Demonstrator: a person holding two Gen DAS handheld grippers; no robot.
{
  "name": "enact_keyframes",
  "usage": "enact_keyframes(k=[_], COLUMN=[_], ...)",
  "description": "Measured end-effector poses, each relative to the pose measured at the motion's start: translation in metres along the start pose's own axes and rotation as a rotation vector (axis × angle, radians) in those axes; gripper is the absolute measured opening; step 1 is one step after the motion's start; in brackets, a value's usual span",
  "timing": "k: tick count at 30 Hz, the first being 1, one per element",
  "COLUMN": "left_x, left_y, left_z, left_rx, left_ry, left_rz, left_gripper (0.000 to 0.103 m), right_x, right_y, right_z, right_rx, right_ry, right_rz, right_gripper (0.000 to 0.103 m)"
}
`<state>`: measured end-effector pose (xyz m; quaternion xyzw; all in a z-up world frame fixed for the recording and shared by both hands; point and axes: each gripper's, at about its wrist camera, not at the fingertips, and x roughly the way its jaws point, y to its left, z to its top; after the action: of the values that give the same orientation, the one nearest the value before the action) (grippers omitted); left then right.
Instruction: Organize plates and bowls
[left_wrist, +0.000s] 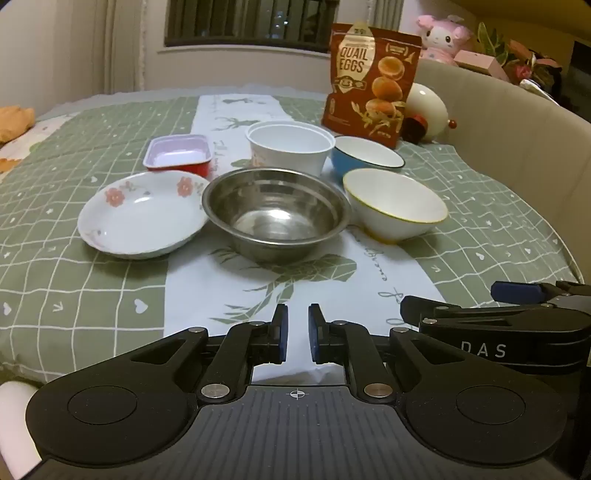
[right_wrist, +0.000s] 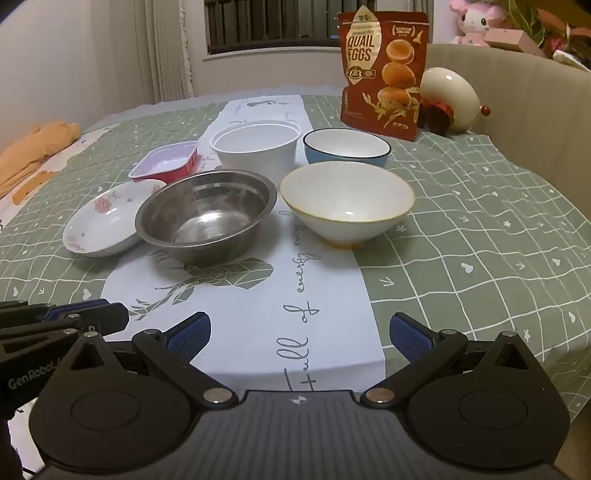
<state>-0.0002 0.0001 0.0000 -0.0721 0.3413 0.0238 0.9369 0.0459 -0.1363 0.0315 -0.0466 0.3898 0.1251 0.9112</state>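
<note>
On the green checked cloth stand a floral plate (left_wrist: 142, 214) (right_wrist: 101, 221), a steel bowl (left_wrist: 277, 212) (right_wrist: 205, 214), a white bowl with a yellow rim (left_wrist: 395, 203) (right_wrist: 347, 201), a blue bowl (left_wrist: 365, 157) (right_wrist: 345, 147), a white plastic tub (left_wrist: 290, 147) (right_wrist: 256, 147) and a red rectangular tray (left_wrist: 179, 155) (right_wrist: 166, 162). My left gripper (left_wrist: 295, 332) is nearly shut and empty, near the front of the cloth. My right gripper (right_wrist: 299, 336) is open and empty, also well short of the dishes. Each gripper shows at the edge of the other's view.
A brown quail eggs bag (left_wrist: 373, 79) (right_wrist: 384, 70) stands behind the bowls, with a cream egg-shaped object (right_wrist: 448, 98) beside it. A beige padded headboard (left_wrist: 517, 122) curves along the right. Orange fabric (right_wrist: 33, 155) lies at the far left.
</note>
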Motion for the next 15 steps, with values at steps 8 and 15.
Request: enact_keyframes(k=[8,15], left_x=[0.0004,0.0034], left_y=[0.0010,0.0037], left_z=[0.0006,-0.0015], left_rx=[-0.010,-0.021], left_ry=[0.010,0.010], left_rz=[-0.005,0.000], left_gripper=[0.014,0.014], right_x=[0.0021,0.0041], right_y=[-0.0002,-0.0020], right_z=[-0.0025,-0.0002], right_rx=[0.017,0.022], right_ry=[0.011,0.015], right_rz=[0.022,0.028], right_gripper=[0.103,0.103])
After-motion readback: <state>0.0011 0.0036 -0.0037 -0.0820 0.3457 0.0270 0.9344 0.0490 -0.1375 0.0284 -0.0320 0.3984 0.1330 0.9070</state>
